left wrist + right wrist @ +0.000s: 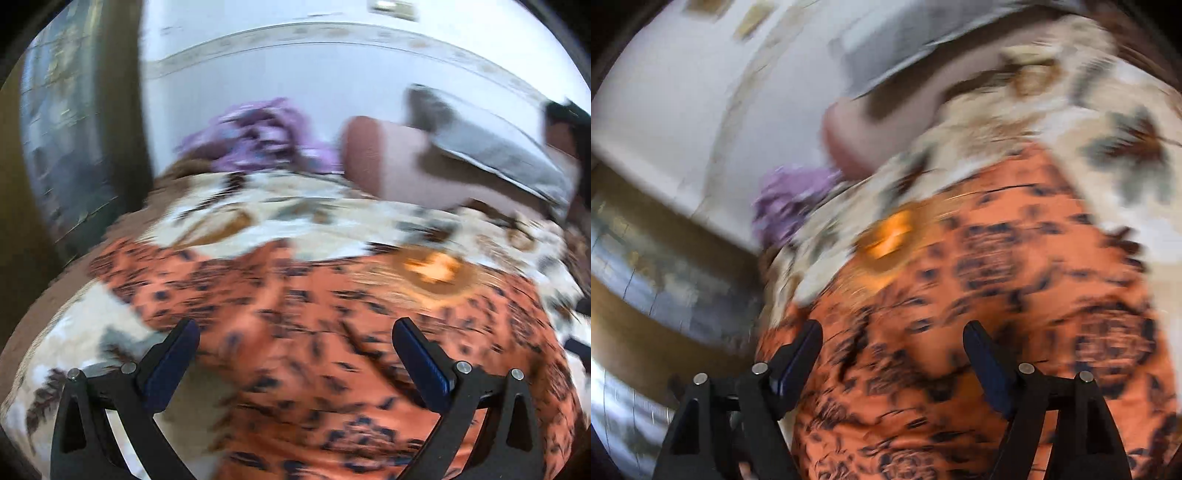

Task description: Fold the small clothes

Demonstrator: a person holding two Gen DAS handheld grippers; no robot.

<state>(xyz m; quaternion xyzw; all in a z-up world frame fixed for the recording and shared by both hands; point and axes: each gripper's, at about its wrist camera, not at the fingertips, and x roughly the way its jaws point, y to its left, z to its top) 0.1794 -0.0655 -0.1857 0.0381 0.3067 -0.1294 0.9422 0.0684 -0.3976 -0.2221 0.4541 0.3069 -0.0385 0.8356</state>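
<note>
under both gaping hand-held grippers, orange patterned garment (332, 332) spread flat, axis blurred

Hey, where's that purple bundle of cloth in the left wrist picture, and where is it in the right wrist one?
Left wrist: the purple cloth sits upper centre, at the far edge of the floral bedspread, left of the pink pillow.
Right wrist: the purple cloth is left of centre, below the pink pillow.
Shared landmark: the orange patterned garment in front of both grippers.
</note>
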